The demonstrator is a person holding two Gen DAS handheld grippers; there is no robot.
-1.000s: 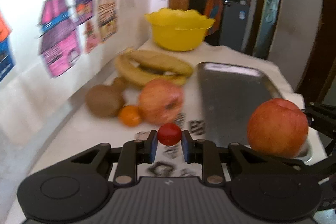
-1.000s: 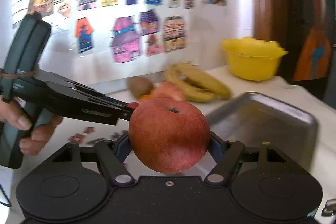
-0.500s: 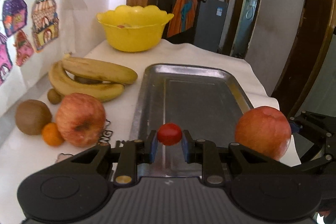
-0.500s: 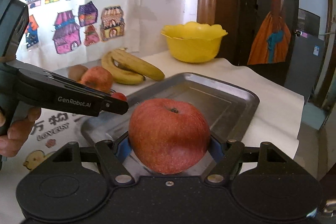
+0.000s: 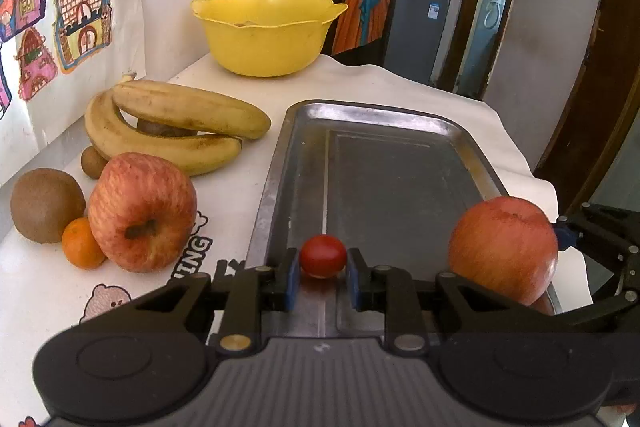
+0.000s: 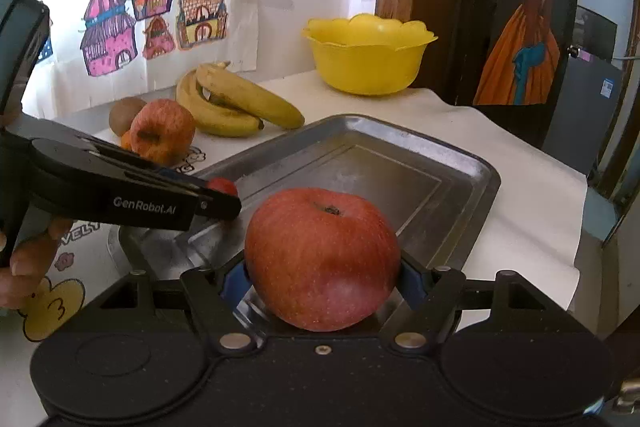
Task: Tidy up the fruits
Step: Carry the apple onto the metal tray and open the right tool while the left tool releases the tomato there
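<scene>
Left wrist view looks down the desk, draped in a white cloth, with the steel tray lying lengthwise away from the camera, its long axis running from the near edge toward the yellow bowl, and its floor bare. Just left of the tray rest two bananas, their length lying crosswise to the tray and their stems toward the wall, then a loose apple tipped so its stem pit faces the camera. In the right wrist view the right gripper is clamped on the red apple, stem upward, held low over the tray's near corner. The left gripper pinches a small red tomato between its blue pads, above the near end of the tray (whether it touches the metal, I cannot tell). The step in hand looks like setting both fruits onto the tray. To do it well, lower the apple until its base sits flat before opening, keeping the stem up so it does not roll. The tomato is round and will wander on the smooth steel, so I would bring it right down to the floor and part the pads slowly, well apart from the apple, so the two grippers do not knock each other.
</scene>
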